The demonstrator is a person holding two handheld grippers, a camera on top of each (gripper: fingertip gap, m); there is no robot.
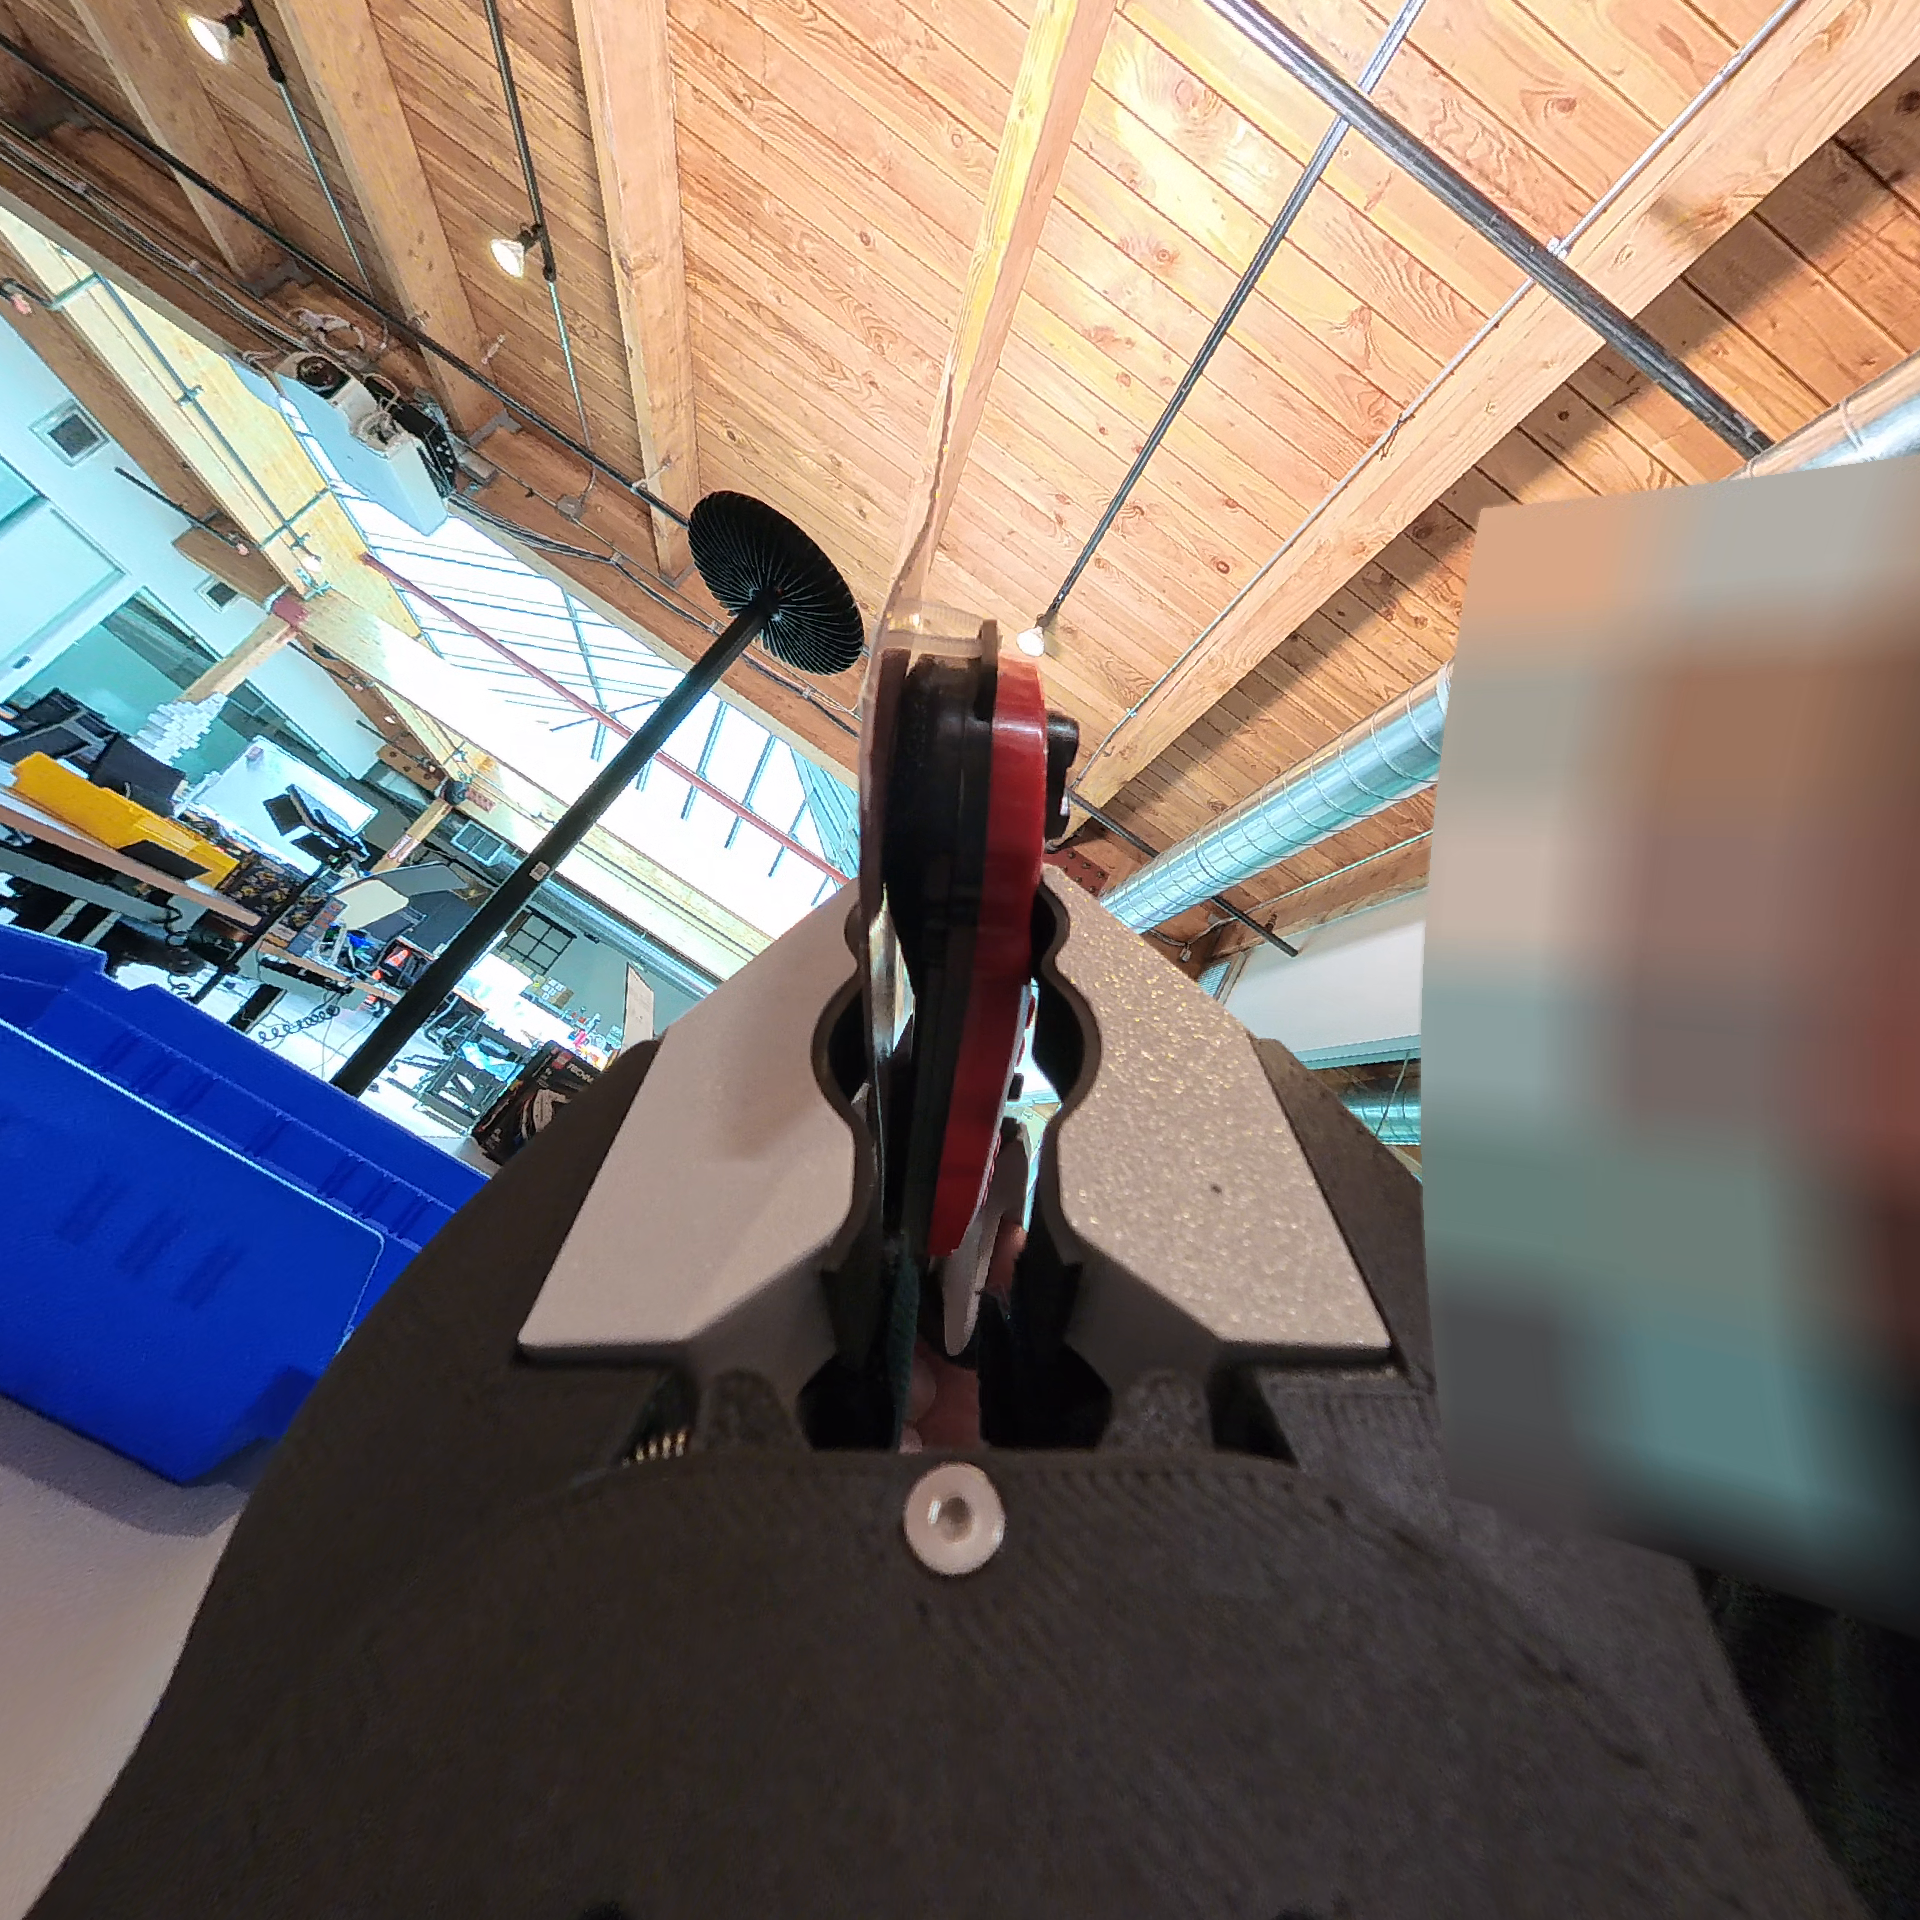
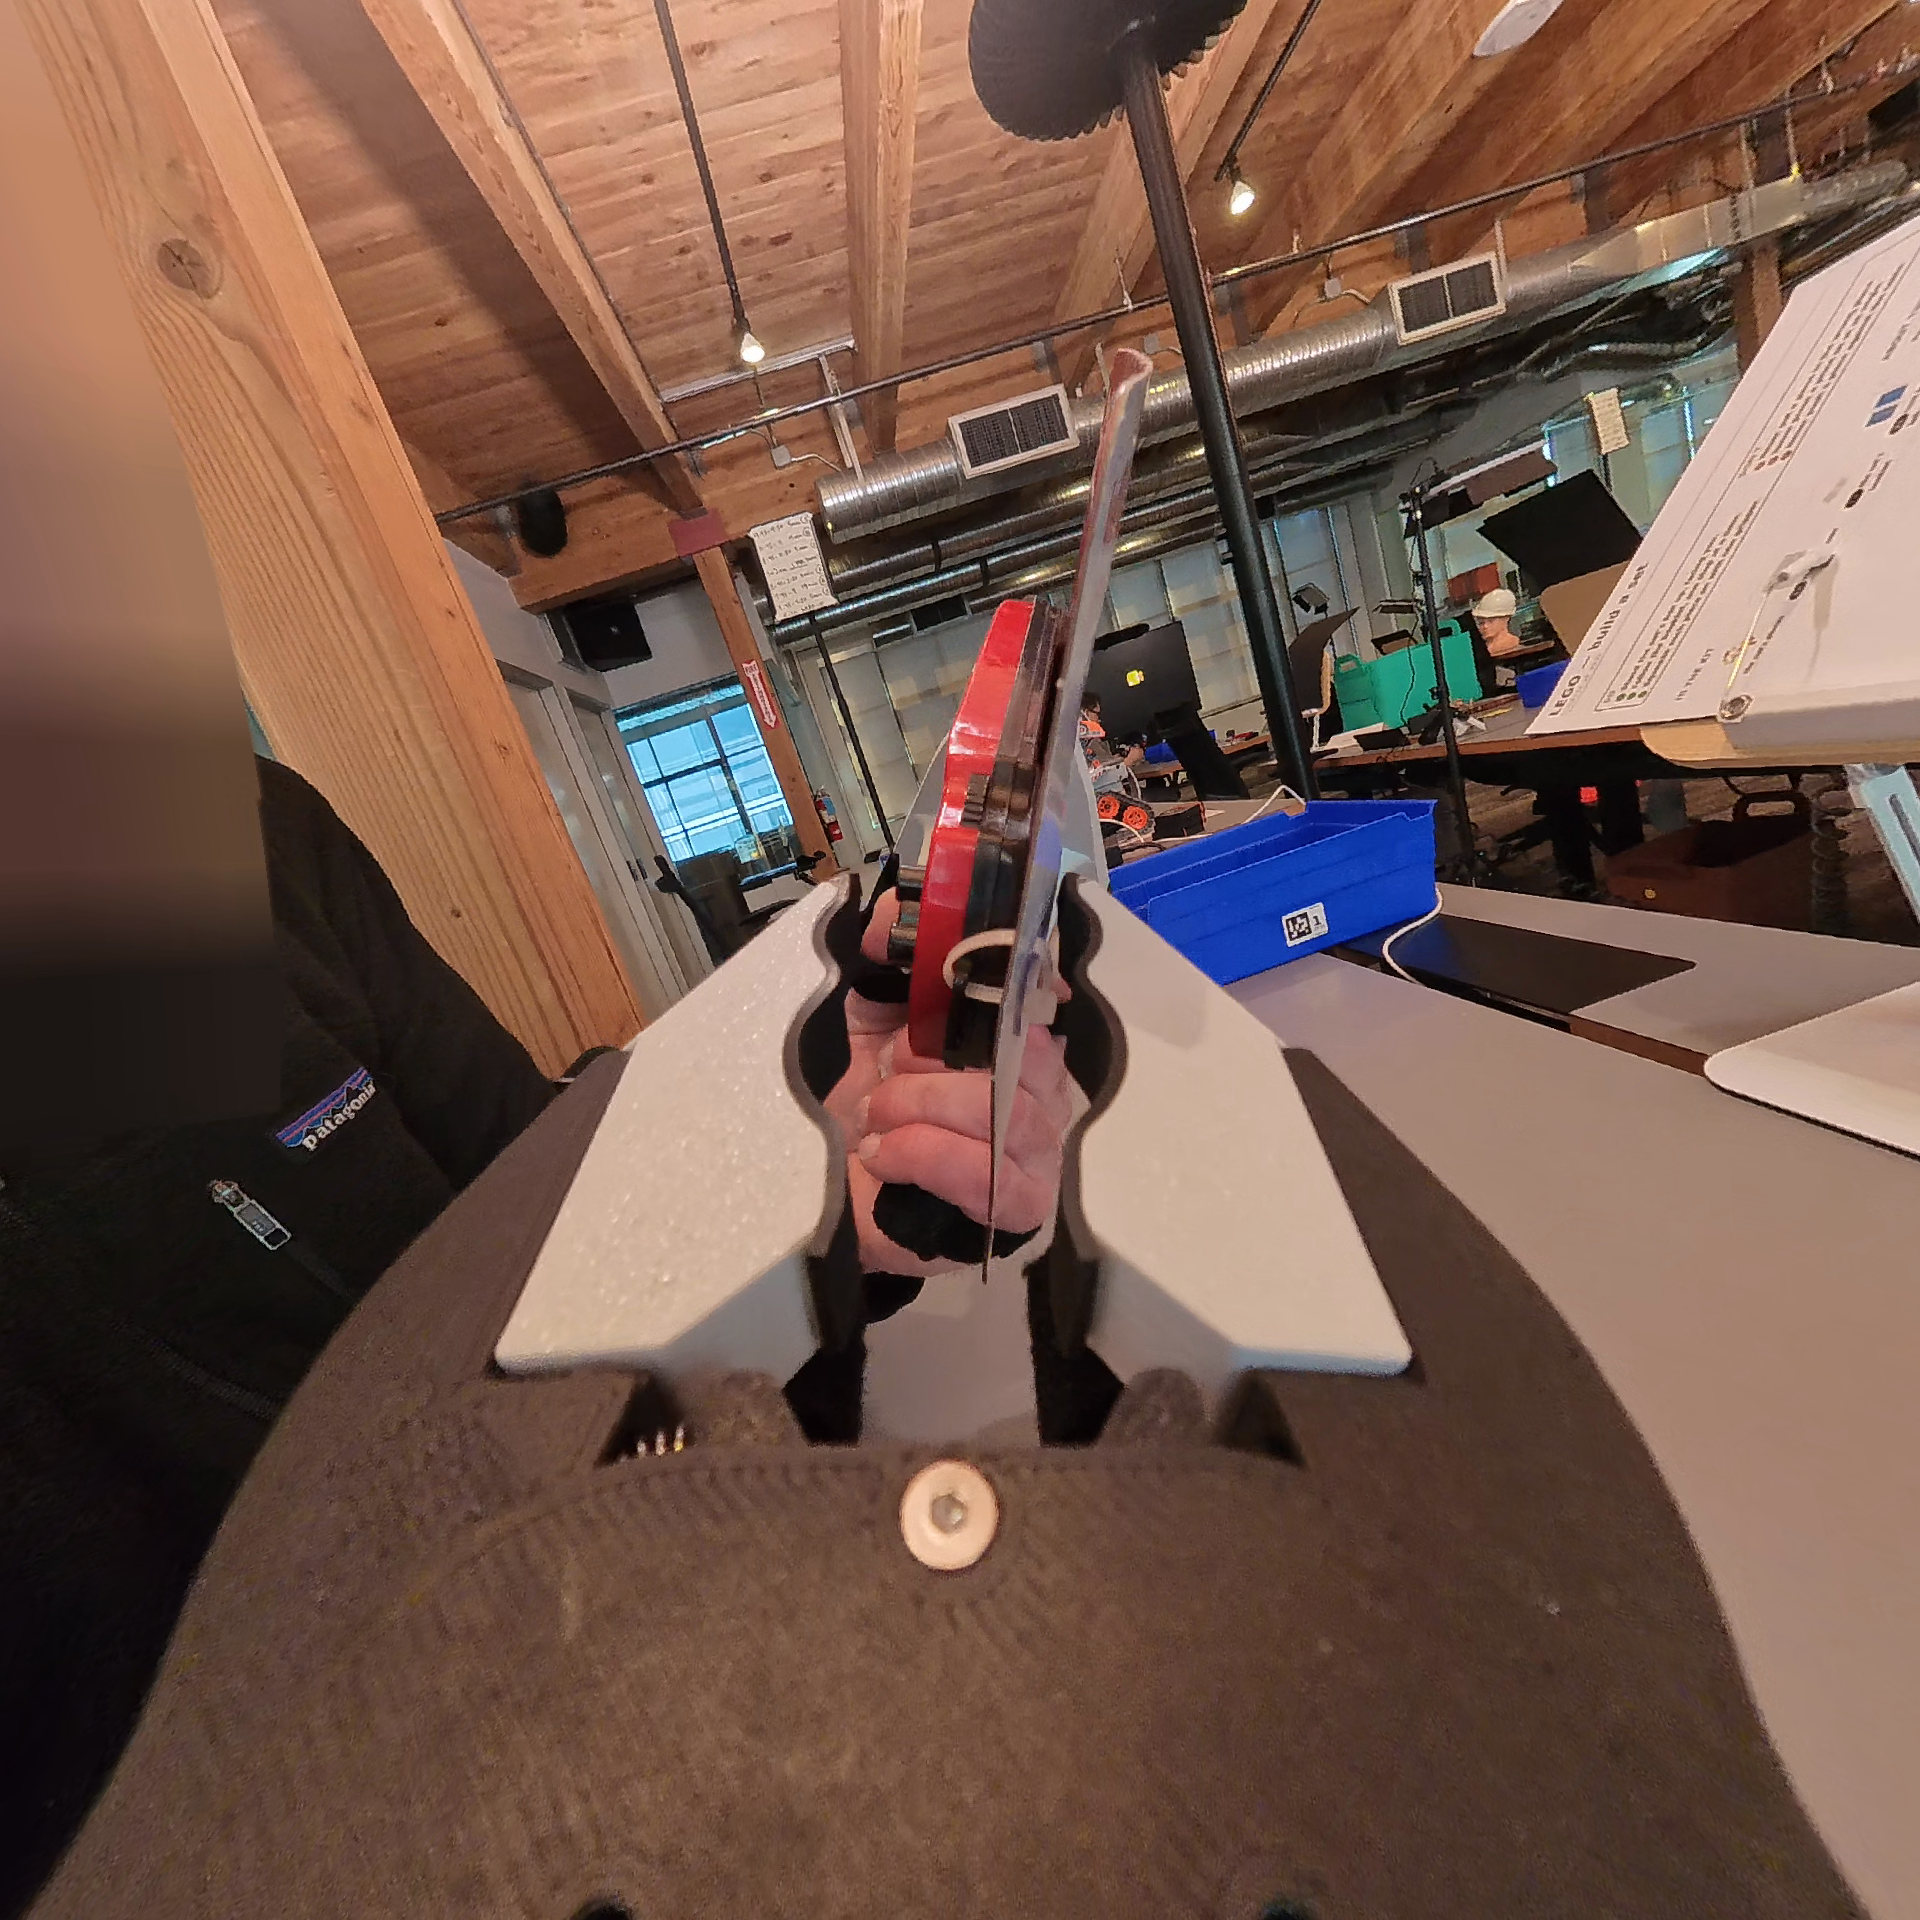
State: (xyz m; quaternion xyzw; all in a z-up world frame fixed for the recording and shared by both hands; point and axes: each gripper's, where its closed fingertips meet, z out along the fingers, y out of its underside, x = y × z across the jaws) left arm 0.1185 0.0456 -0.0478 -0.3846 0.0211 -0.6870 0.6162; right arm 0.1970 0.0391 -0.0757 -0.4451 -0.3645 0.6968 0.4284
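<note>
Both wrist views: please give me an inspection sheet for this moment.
Surface: grey table.
Held thing: red and black flat pack on a clear card, edge-on.
Clutter: blue bin; clipboard.
Left tongs: shut on the pack.
Right tongs: either side of the pack, grip unclear; a hand shows beyond.
Cables: white cable on the table.
Surroundings: wooden ceiling, black pole, metal duct.

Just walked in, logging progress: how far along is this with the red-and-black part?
Done: the red-and-black part is up off the table. In hand: left gripper shut on it; right gripper open around it. Left: it is not in the blue bin.
</note>
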